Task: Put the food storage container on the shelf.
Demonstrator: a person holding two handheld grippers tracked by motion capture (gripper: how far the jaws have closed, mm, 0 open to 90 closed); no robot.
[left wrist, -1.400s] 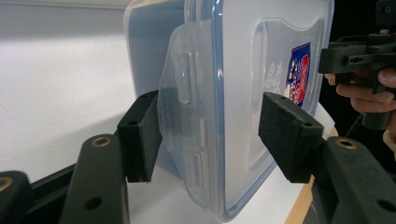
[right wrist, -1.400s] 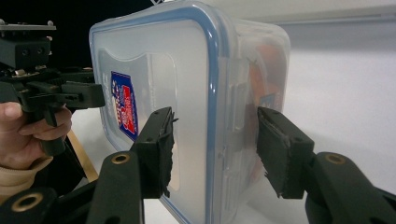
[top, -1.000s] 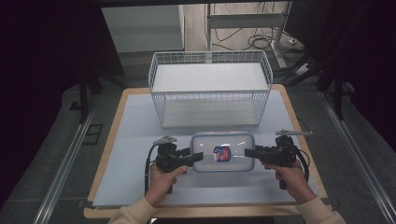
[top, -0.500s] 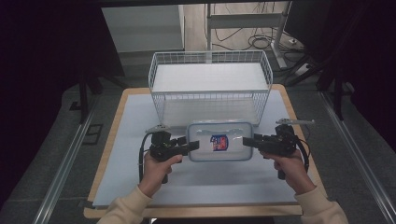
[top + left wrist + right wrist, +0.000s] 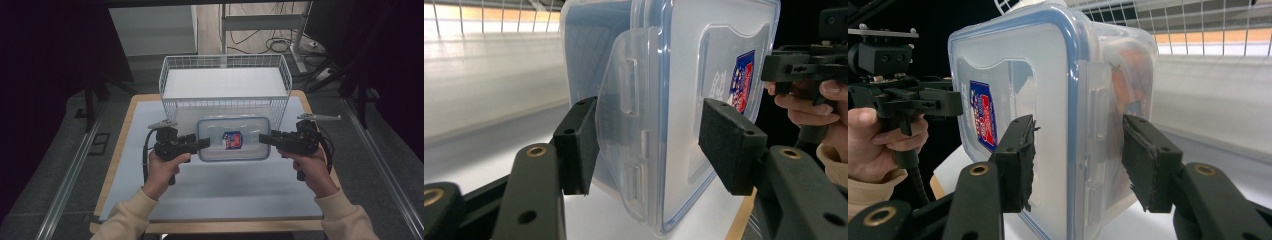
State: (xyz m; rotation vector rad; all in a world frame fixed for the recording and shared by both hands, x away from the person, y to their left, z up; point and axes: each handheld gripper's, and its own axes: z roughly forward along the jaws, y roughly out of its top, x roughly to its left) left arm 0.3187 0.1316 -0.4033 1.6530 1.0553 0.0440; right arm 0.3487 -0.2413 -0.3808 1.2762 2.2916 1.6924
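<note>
High view: a clear plastic food container (image 5: 233, 139) with a blue-rimmed snap lid is held between the two grippers, in front of the white wire basket (image 5: 225, 85) that stands at the far edge of the desk (image 5: 220, 195). The left gripper (image 5: 202, 143) takes the container's left short end, the right gripper (image 5: 263, 138) its right short end; each is carried in one of the person's hands, cream sleeves coming in from the near edge. A red and blue label (image 5: 231, 140) sits near the middle of the lid

Left gripper view: the container's end, with its clear locking flap (image 5: 631, 125), lies between the two black jaws. One pad (image 5: 576, 145) presses the box side, the other (image 5: 726, 145) the lid side, so the jaws are clamped on the container at about its thickness

Right gripper view: the opposite end lies likewise between that gripper's jaws, one pad (image 5: 1020, 160) against the lid face and the other (image 5: 1145, 160) at the box side beside the flap; these jaws hold the container too, half-wide. The basket's wire wall shows behind
</note>
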